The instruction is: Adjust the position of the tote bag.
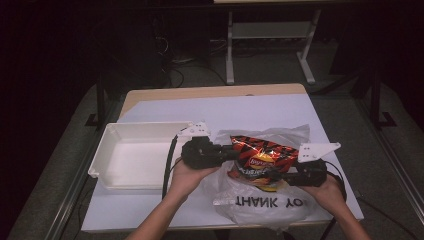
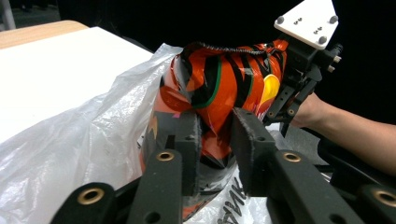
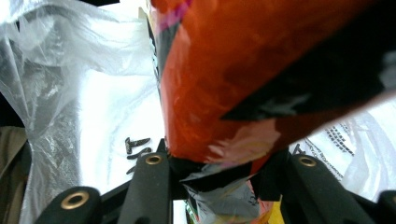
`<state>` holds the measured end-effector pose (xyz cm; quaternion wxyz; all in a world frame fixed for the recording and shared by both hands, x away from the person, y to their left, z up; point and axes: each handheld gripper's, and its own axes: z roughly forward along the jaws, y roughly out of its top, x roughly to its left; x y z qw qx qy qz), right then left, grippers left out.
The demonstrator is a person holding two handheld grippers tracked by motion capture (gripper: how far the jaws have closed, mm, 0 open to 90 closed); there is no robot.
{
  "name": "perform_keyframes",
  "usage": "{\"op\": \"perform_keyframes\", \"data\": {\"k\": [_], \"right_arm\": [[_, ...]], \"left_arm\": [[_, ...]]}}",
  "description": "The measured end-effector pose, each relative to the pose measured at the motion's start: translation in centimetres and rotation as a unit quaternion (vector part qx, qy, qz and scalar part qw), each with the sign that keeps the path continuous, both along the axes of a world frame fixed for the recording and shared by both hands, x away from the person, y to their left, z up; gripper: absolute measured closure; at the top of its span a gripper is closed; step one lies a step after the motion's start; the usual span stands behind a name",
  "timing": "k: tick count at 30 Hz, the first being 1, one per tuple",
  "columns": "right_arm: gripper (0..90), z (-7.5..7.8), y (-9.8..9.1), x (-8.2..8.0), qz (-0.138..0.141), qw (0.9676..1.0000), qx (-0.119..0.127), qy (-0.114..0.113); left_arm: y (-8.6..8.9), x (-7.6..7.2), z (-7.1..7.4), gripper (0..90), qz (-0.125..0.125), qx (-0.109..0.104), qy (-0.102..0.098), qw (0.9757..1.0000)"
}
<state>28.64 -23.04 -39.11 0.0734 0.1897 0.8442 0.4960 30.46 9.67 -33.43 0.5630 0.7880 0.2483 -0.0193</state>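
Both grippers, left (image 1: 231,152) and right (image 1: 282,176), pinch the chip bag (image 1: 257,155) above the plastic bag (image 1: 260,205); lifting it clear likely follows.

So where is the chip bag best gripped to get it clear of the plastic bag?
Probably the chip bag by its two flat end seams, one from each side: it lies crosswise on the plastic bag, and the left tongs and right tongs already pinch there.
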Motion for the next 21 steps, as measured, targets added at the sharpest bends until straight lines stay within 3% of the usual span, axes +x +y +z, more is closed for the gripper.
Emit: {"op": "perform_keyframes", "data": {"k": [4, 9, 13, 21], "right_arm": [[67.5, 0.2, -0.2, 0.2, 0.005, 0.9999, 0.003, 0.009], [69.0, 0.7, -0.3, 0.3, 0.012, 0.9999, 0.003, 0.01], [69.5, 1.0, -0.5, 0.4, 0.011, 0.9998, 0.011, 0.014], [70.1, 1.9, -0.6, 0.5, 0.017, 0.9994, 0.02, 0.023]], "left_arm": [[0.2, -0.2, 0.1, 65.0, 0.004, 0.015, -0.009, 0.9998], [0.4, -0.4, 0.2, 60.2, 0.009, 0.018, -0.016, 0.9997], [0.8, -0.8, 0.4, 55.3, 0.012, 0.039, -0.031, 0.9987], [1.8, -1.8, 0.8, 46.5, 0.019, 0.054, -0.053, 0.997]]}}
